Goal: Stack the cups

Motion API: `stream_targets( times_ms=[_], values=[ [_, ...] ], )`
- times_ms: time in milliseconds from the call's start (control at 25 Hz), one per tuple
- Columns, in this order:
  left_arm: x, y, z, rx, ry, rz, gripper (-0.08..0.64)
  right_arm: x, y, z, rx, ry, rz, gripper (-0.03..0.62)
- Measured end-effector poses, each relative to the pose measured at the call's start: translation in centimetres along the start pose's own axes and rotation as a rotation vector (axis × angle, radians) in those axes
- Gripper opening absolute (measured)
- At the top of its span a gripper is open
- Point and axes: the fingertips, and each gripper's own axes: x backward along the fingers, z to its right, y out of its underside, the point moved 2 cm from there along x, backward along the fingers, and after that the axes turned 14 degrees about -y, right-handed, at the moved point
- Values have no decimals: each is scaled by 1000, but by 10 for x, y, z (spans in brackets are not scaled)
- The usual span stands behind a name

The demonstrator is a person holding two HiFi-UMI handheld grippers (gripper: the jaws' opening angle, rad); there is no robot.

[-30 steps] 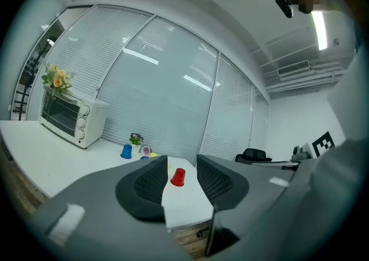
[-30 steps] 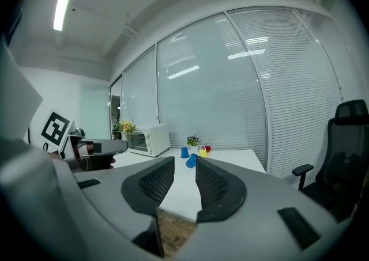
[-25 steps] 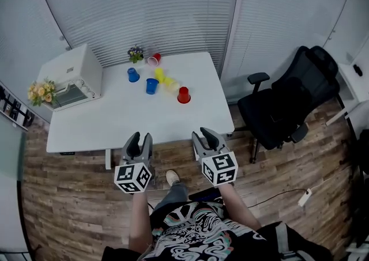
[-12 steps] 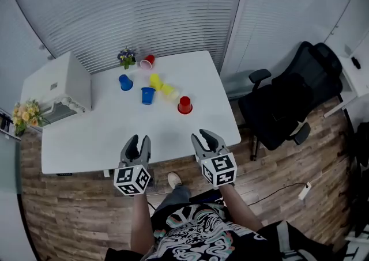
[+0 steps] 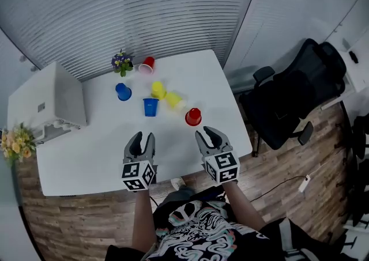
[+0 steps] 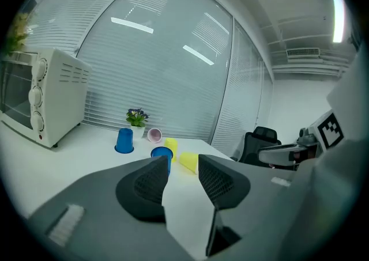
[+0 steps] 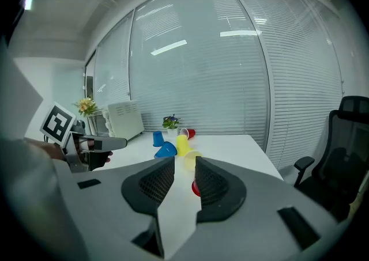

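Note:
Several plastic cups sit on the far half of the white table [image 5: 104, 150]. A blue cup [image 5: 123, 91] stands bottom up at the left, and a second blue cup [image 5: 150, 106] is nearer me. One yellow cup [image 5: 158, 89] stands, and another yellow cup [image 5: 173, 100] lies on its side. A red cup [image 5: 193, 117] is nearest, ahead of my right gripper [image 5: 209, 135]. Another red cup [image 5: 146, 64] lies by the plant. My left gripper [image 5: 142, 137] hovers over the table's near part. Both grippers are open and hold nothing, well short of the cups.
A white toaster oven [image 5: 55, 104] stands at the table's left end. A small potted plant [image 5: 120, 61] sits at the back edge. A black office chair [image 5: 294, 98] stands to the right on the wooden floor. Blinds close off the far side.
Both grippers have moved forward from over the floor to over the table's near edge. The cups now lie closer ahead. The jaws stand as before.

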Motion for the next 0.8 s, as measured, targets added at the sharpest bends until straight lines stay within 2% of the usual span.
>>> stream_targets(
  times_ms=[520,800],
  values=[
    [-48,17,-21,-55,-12,-90,170,-17,-5,17,4,51,-1,115],
    [-67,21,-19,-91,-22,-117,178,-27,7,34,-13,46,-30,115]
  ],
)
